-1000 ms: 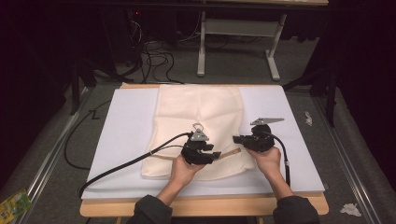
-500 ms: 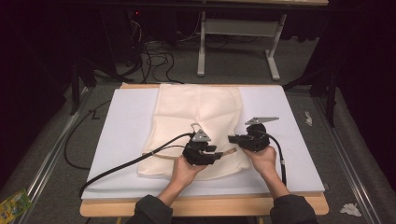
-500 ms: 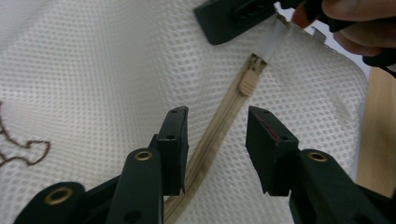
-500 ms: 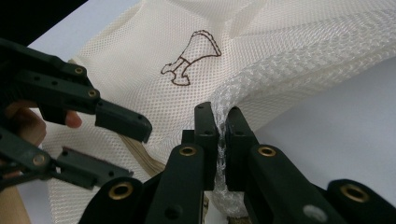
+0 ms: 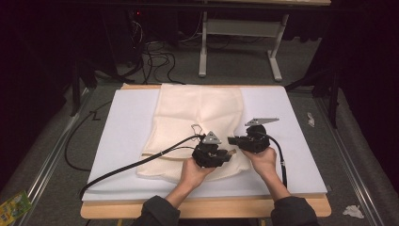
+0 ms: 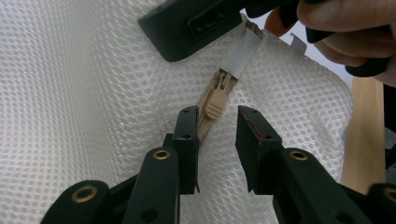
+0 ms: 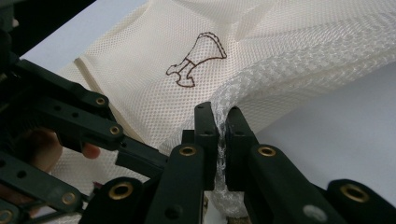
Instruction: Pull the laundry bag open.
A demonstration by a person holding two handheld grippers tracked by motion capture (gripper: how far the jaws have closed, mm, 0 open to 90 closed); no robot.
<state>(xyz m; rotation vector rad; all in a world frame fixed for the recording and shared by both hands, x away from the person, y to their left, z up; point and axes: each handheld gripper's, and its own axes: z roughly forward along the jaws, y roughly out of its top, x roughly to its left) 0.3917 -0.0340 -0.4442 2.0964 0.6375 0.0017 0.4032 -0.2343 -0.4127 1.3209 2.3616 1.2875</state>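
A cream mesh bag (image 5: pixel 197 113) lies flat on a white board (image 5: pixel 127 136). Near its front right corner my left gripper (image 6: pixel 217 116) stands open, its jaws on either side of the tan zipper pull (image 6: pixel 214 103) without touching it. The white zipper end tab (image 6: pixel 245 53) sits just beyond, under the right gripper's black body (image 6: pixel 196 23). My right gripper (image 7: pixel 219 114) is shut on a bunched fold of the bag's mesh edge (image 7: pixel 261 93). A brown outline logo (image 7: pixel 196 58) marks the mesh farther off. In the high view the left gripper (image 5: pixel 230 153) and right gripper (image 5: pixel 231 140) nearly meet.
The white board rests on a wooden table whose front edge (image 5: pixel 211 209) shows. Black cables (image 5: pixel 122 167) trail left across the board. Bare white board (image 5: pixel 291 155) lies to the right of the bag. White table legs (image 5: pixel 203 52) stand beyond.
Both hands have drawn together at the bag's front right corner. The left gripper shifted right toward the zipper and the right gripper shifted slightly left.
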